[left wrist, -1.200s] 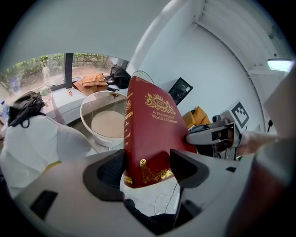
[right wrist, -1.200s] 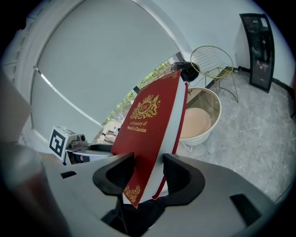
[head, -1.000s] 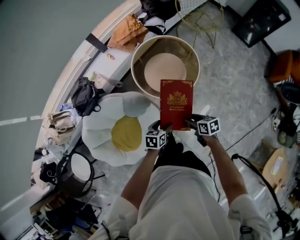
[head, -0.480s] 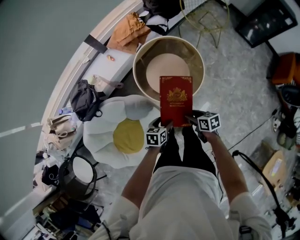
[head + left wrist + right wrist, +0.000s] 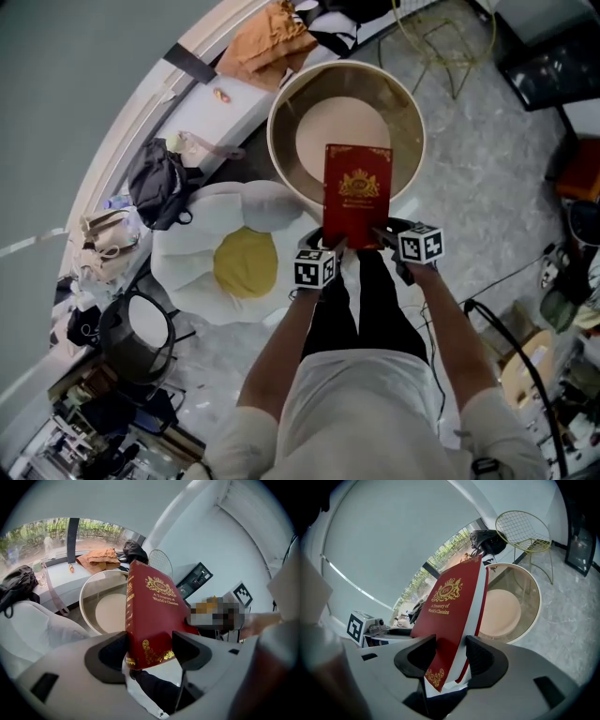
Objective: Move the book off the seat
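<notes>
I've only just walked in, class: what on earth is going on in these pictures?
A person holds a red book in the air with both grippers. The left gripper is clamped on its lower corner by the spine, the right gripper on the lower corner by the page edges. The book rests on nothing, close to a round tub seat; an egg-shaped cushion lies beside that.

Deep red book (image 5: 355,195) with a gold crest, gold lettering and gold corner scrolls, its page edges white. Black-and-white square markers pattern the cubes on the left gripper (image 5: 335,249) and right gripper (image 5: 380,234). Also in frame: a cream-and-tan round tub (image 5: 403,98), a white cushion (image 5: 183,267) with a yellow centre and a grey marbled floor (image 5: 469,178).
</notes>
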